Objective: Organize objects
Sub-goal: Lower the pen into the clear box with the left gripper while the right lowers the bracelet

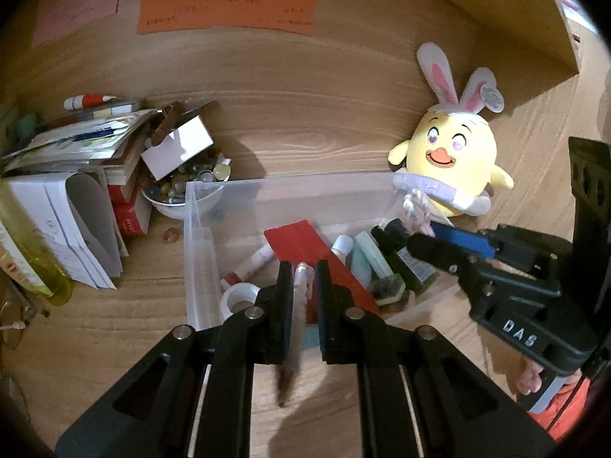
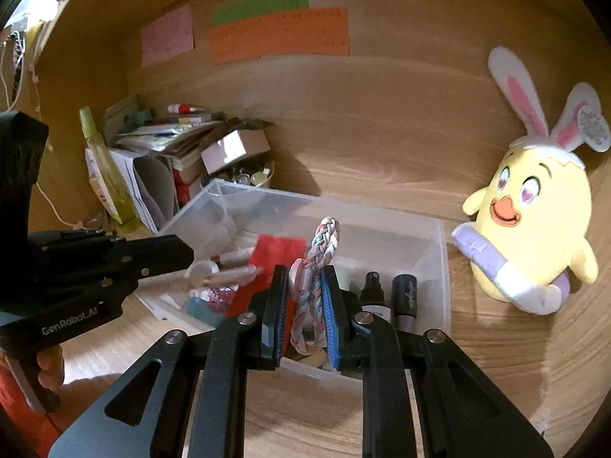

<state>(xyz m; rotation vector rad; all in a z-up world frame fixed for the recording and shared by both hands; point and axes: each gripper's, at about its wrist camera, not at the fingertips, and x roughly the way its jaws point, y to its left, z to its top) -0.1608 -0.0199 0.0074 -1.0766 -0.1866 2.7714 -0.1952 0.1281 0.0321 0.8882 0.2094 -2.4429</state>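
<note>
A clear plastic bin (image 1: 198, 229) (image 2: 439, 267) sits on the wooden desk and holds a red card (image 1: 305, 248) (image 2: 275, 255), tubes, small bottles (image 2: 372, 294) and a tape roll (image 1: 238, 297). My left gripper (image 1: 304, 282) is shut on a thin brush-like stick (image 1: 296, 328) over the bin's front edge. My right gripper (image 2: 305, 286) is shut on a braided pastel hair band (image 2: 320, 252) over the bin; in the left wrist view it reaches in from the right (image 1: 420, 244).
A yellow chick plush with bunny ears (image 1: 450, 152) (image 2: 530, 221) leans on the back wall right of the bin. A stack of papers and books (image 1: 76, 160) (image 2: 160, 145), a white bowl of beads (image 1: 179, 191) and a yellow-green bottle (image 2: 103, 168) stand left. Coloured notes (image 1: 229, 7) hang on the wall.
</note>
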